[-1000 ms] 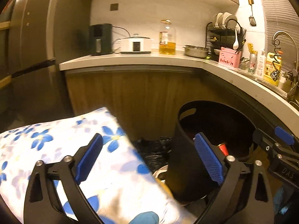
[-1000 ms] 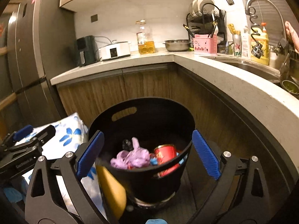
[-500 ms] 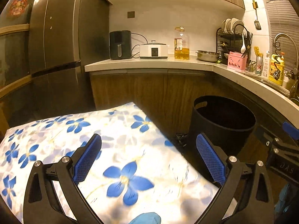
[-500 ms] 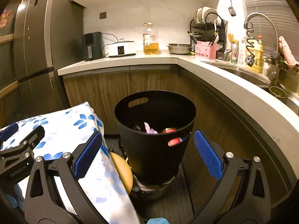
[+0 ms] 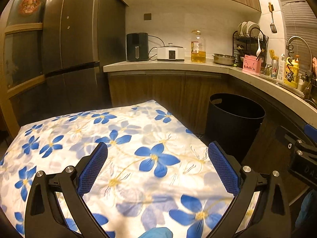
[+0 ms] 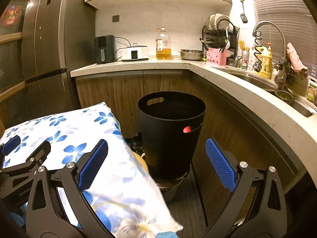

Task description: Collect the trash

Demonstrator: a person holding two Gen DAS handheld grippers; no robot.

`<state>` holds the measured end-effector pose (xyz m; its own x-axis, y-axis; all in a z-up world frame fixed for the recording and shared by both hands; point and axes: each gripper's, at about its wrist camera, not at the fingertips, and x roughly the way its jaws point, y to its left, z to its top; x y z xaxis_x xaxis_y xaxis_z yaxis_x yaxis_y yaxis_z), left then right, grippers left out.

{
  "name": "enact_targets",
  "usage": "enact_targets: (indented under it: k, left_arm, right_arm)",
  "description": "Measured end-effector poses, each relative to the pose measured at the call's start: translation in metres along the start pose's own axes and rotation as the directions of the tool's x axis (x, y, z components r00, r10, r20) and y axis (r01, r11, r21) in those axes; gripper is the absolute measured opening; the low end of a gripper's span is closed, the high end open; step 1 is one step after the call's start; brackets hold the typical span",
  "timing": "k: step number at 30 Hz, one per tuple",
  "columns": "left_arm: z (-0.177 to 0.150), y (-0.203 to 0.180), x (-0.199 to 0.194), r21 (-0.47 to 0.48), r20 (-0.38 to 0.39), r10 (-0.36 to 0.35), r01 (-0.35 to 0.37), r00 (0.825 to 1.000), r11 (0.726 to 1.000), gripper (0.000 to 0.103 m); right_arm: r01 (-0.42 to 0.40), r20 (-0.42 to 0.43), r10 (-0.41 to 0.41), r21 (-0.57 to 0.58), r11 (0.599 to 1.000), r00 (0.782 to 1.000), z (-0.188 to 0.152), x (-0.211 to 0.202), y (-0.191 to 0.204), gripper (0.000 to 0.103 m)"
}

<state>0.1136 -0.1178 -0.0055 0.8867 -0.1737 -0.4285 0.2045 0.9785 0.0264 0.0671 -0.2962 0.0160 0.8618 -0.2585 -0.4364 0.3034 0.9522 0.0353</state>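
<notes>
Black trash bin [image 6: 171,132] beside the flowered cloth [image 5: 111,150].
Left gripper [image 5: 158,167] and right gripper [image 6: 156,163] both spread wide, empty, near the bin.

A black trash bin [image 6: 171,132] is standing upright on the floor in the corner where the two runs of wooden cabinets meet — round, tapering toward its base, with an oval handle slot cut near the rim. Something small and red [image 6: 186,129] is showing at a slit in its side wall. In the left wrist view the bin [image 5: 234,127] is sitting just beyond the flowered surface's far right corner.
</notes>
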Motion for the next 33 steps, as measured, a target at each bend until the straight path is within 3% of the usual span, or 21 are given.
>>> enact_targets:
  k: [14,33]
  left_arm:
    - [-0.019,0.014,-0.043,-0.020,0.017,-0.025,0.025,1.000,0.999,0.097]
    - [-0.025,0.028,-0.057,-0.044,0.021,-0.007,0.008,1.000,0.999,0.097]
  right_arm:
    - [0.003,0.026,-0.003,-0.012,1.000,1.000,-0.021,-0.048,0.018,0.098]
    - [-0.019,0.037,0.020,-0.038,0.999,0.999,-0.024,-0.062,0.035,0.098]
